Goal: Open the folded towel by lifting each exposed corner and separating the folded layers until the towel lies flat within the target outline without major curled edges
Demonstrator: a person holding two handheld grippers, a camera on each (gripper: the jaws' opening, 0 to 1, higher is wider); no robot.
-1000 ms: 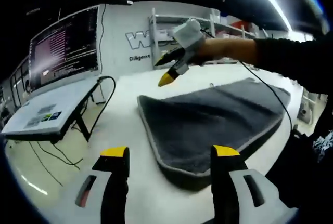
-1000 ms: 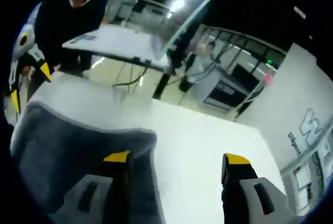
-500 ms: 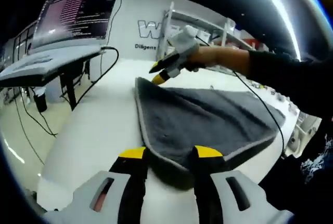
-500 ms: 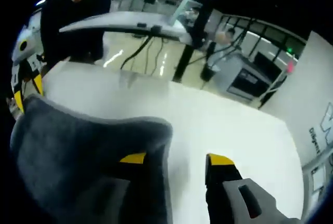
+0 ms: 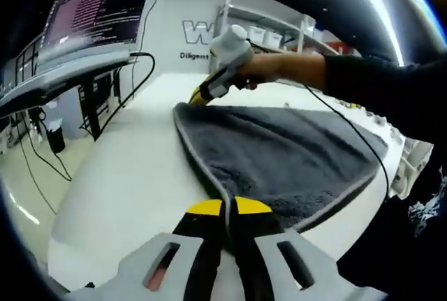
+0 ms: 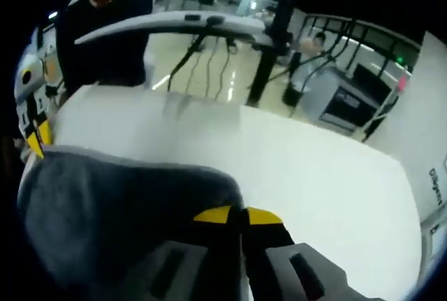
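Grey towel (image 5: 279, 161) folded on the white tabletop (image 5: 133, 175): left gripper (image 5: 228, 207) and right gripper (image 6: 237, 215) each clamped on a corner, opposite ends of one edge.

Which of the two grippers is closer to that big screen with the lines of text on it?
Right. The right gripper pinches the towel corner on the monitor's side; the left gripper pinches the corner farther away.
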